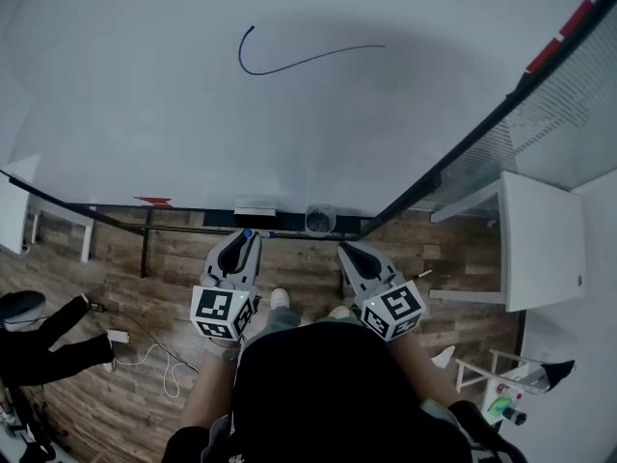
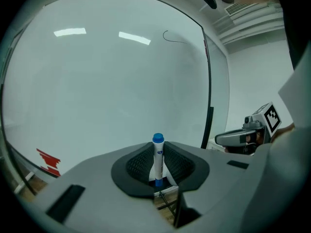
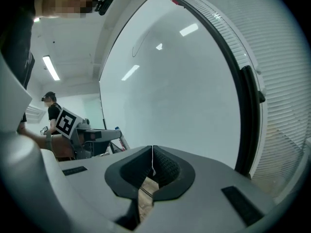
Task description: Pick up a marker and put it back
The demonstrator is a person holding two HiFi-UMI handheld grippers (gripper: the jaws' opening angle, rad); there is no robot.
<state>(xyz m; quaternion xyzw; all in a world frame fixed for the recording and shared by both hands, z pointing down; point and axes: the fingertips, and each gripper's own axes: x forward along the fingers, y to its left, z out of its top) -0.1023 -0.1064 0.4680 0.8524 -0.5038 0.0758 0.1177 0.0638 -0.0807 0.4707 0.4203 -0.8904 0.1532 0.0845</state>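
A white marker with a blue cap (image 2: pixel 157 157) stands upright between the pads of my left gripper (image 2: pixel 158 166), which is shut on it. In the head view the left gripper (image 1: pixel 243 242) points at the whiteboard's bottom ledge, the blue cap (image 1: pixel 248 232) showing at its tip. My right gripper (image 3: pixel 152 168) is shut with nothing between its pads; in the head view the right gripper (image 1: pixel 349 252) sits beside the left one, just below the ledge. A dark curved line (image 1: pixel 289 61) is drawn high on the whiteboard (image 1: pixel 193 114).
A small cup-like holder (image 1: pixel 320 219) and an eraser-like block (image 1: pixel 255 208) sit on the whiteboard ledge. A black frame post (image 1: pixel 453 157) borders the board's right side, with a white table (image 1: pixel 540 244) beyond. Cables (image 1: pixel 154 355) lie on the wooden floor at left.
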